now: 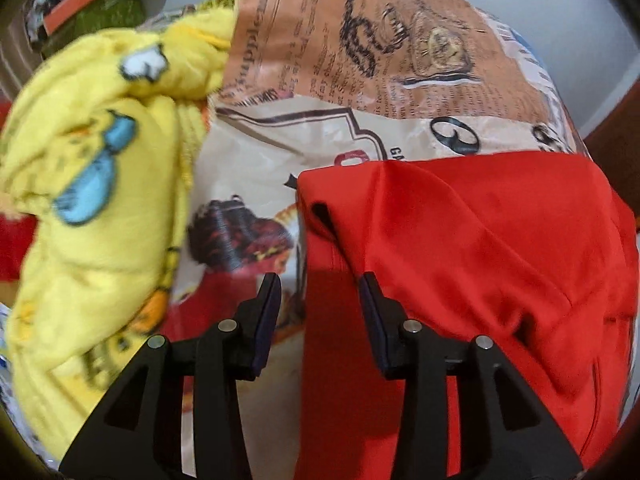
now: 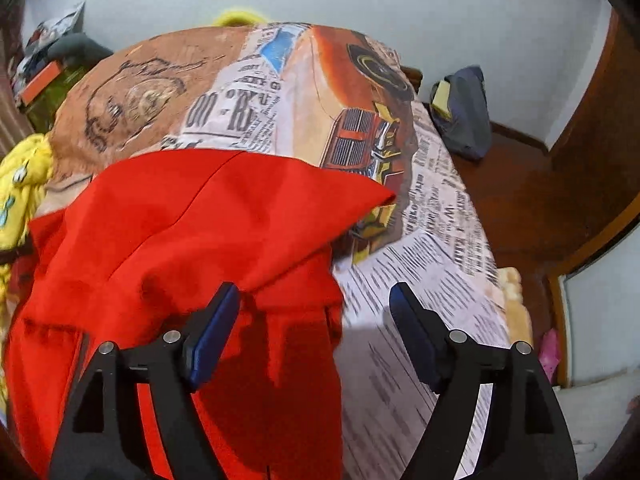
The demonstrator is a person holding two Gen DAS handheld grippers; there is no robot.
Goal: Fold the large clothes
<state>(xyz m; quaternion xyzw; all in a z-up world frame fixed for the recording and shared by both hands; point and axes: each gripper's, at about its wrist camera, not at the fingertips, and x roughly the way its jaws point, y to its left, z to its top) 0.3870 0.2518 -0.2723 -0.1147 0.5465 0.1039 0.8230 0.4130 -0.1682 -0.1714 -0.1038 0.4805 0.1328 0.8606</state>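
A large red garment (image 1: pixel 460 248) lies partly folded on a bed with a newspaper-print sheet (image 1: pixel 280 152). It also shows in the right wrist view (image 2: pixel 192 232), its upper layer folded over with a pointed corner at the right. My left gripper (image 1: pixel 320 284) is open and empty, hovering over the garment's left edge. My right gripper (image 2: pixel 316 296) is open and empty above the garment's right edge, its left finger (image 2: pixel 216 332) over the red cloth, its right finger (image 2: pixel 412 332) over the sheet (image 2: pixel 420 280).
A crumpled yellow cartoon-print garment (image 1: pixel 92 184) lies left of the red one and shows at the left edge of the right wrist view (image 2: pixel 20 188). A dark bag (image 2: pixel 460 112) sits on the wooden headboard ledge. Clutter (image 1: pixel 80 4) lies at the far left.
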